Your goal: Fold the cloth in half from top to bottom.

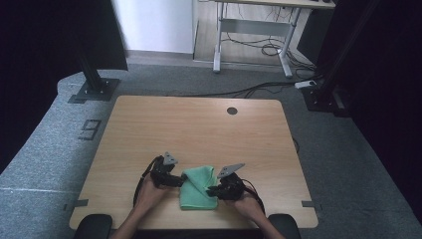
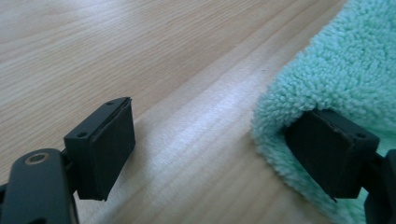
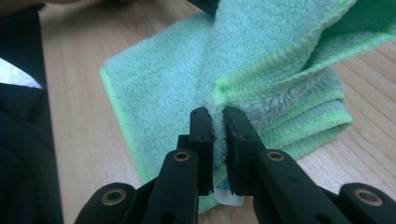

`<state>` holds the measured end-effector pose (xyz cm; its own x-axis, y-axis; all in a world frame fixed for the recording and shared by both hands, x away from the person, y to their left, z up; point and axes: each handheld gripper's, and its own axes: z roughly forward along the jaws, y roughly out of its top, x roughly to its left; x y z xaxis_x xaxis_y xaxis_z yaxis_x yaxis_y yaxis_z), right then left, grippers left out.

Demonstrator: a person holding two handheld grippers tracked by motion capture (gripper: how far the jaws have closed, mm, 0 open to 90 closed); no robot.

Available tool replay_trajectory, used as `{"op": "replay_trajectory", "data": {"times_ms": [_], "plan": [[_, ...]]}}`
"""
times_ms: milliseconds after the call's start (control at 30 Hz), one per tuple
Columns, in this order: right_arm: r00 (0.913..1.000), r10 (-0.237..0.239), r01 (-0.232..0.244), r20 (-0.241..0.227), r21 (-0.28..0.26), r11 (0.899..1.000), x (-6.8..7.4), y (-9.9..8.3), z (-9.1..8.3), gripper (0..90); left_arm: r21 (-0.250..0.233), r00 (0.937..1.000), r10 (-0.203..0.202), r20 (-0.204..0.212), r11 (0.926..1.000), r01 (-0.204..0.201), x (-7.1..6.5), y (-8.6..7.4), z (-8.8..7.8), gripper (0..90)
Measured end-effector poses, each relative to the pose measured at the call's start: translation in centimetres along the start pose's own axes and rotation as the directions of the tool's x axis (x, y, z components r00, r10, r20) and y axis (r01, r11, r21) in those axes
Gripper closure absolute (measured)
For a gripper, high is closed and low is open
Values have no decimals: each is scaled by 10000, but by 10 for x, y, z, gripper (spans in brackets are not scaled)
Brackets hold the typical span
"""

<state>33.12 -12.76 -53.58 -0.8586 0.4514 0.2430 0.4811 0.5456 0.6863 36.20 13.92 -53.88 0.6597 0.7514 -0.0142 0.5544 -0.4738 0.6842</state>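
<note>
The green cloth (image 1: 198,189) was pinched by the right gripper (image 1: 215,190); the left gripper (image 1: 180,180) was held open at its other edge, bare table (image 1: 199,124) beyond.

In the left gripper view the green cloth (image 2: 345,70) is cut off by the right edge and the top edge, and its nap covers the tip of one finger (image 2: 332,148). In the right gripper view the pinched fold hides the inner faces of the pads (image 3: 203,140). The cloth's top is cut off there too.
</note>
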Motion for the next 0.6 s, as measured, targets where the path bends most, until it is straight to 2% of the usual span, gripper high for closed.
{"op": "replay_trajectory", "data": {"times_ms": [100,167,267,333,433,500,600], "plan": [[9999,-46,46,123,-14,10000,0,-1,1,824,-37,9997,246,37,9997,-246,-7,1,-10,157],[9998,-105,106,188,-37,9999,-1,0,2,826,226,9995,325,32,9992,-326,-10,-2,-12,157],[9995,-119,120,289,-38,9999,-3,1,3,827,663,9983,537,-242,9964,-520,-11,-9,-8,156],[9992,-143,144,365,-36,9999,-4,3,4,827,557,9998,190,-53,9983,-186,-7,-10,-6,152],[9985,-195,197,519,-37,9998,-7,5,5,827,338,9996,248,-137,9991,-243,-3,-8,-2,152],[9977,-255,256,626,-15,9997,-11,8,6,827,276,9999,59,-122,9996,-56,1,-6,2,151],[9957,-240,240,899,16,9997,-18,14,8,827,210,9996,-11,-276,9998,16,10,0,8,144]]}}
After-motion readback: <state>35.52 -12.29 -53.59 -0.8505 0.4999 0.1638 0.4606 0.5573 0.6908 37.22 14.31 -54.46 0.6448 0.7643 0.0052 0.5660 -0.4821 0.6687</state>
